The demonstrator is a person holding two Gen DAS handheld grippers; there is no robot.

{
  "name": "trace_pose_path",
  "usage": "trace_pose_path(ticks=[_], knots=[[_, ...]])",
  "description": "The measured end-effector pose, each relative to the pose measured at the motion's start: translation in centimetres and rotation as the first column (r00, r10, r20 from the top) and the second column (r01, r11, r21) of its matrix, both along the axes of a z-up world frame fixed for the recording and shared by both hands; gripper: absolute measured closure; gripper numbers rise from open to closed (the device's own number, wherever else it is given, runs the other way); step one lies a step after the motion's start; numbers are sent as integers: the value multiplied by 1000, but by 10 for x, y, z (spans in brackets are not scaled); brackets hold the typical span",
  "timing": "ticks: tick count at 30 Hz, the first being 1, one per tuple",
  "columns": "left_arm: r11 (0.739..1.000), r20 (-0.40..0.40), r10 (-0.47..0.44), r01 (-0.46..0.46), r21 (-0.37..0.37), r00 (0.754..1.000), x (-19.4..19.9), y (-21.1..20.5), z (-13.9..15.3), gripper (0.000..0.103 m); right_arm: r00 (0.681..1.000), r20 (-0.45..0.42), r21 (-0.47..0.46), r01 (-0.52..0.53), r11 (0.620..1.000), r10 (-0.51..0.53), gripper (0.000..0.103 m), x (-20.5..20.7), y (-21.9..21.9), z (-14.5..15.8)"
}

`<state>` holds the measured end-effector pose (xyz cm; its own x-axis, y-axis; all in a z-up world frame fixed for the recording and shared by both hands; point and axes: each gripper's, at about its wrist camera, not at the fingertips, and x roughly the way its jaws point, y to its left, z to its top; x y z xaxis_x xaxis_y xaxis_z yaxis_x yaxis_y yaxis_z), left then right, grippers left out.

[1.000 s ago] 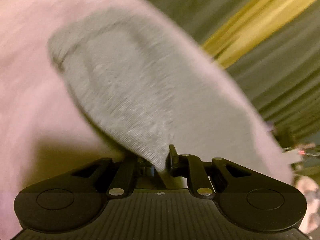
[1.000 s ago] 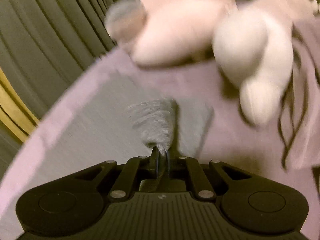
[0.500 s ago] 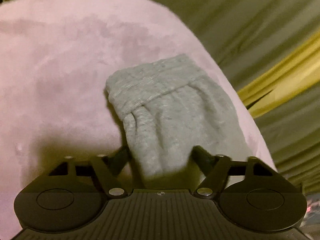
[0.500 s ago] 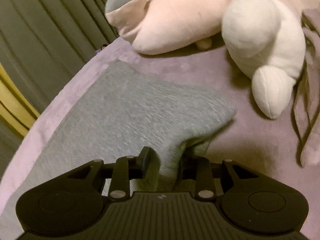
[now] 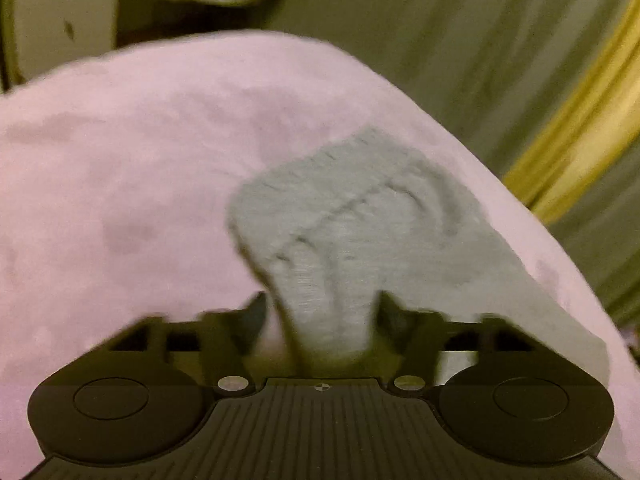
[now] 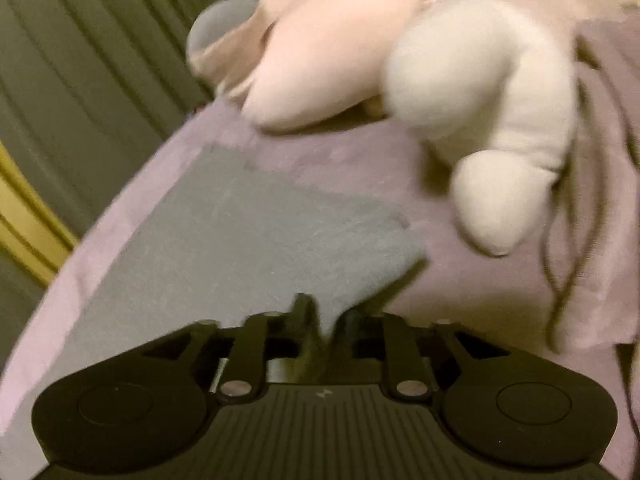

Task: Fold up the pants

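Grey knit pants [image 5: 360, 232] lie on a pink bed cover [image 5: 120, 168]. In the left wrist view a bunched fold of the pants lies between the spread fingers of my left gripper [image 5: 322, 312], which is open. In the right wrist view the pants [image 6: 240, 248] lie flat in a folded slab near the bed's left edge. My right gripper [image 6: 324, 316] is open, its fingers a short way apart at the slab's near edge, with grey cloth showing in the gap.
Two plush toys, a pink one [image 6: 320, 60] and a white one [image 6: 492, 120], lie at the far end of the bed. A mauve cloth with dark cords [image 6: 600, 184] lies at the right. Olive curtains [image 5: 460, 40] with a yellow band hang past the bed edge.
Both grippers went from shut on the pants to open. The pants dropped flat onto the bed. The right gripper has drawn back to the slab's near edge.
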<state>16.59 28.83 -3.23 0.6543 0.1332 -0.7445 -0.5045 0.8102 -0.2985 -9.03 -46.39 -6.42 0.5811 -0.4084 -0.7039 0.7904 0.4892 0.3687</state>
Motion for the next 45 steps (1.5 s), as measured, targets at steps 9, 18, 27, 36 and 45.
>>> trace_pose_path(ticks=[9, 18, 27, 36, 45], knots=[[990, 85, -96, 86, 111, 992, -26, -39, 37, 7, 996, 87, 111, 12, 994, -22, 29, -10, -25, -12], [984, 32, -156, 158, -85, 987, -32, -90, -6, 7, 983, 183, 90, -38, 995, 21, 75, 11, -42, -18], [985, 37, -156, 158, -63, 987, -26, -100, -13, 7, 920, 384, -3, -82, 997, 77, 94, -23, -26, 40], [986, 37, -132, 135, -98, 991, -36, -94, -13, 7, 999, 45, -54, -7, 999, 9, 58, -6, -24, 8], [967, 68, -240, 245, -68, 968, -34, -112, -7, 7, 990, 84, -50, -113, 992, 117, 45, -17, -13, 20]])
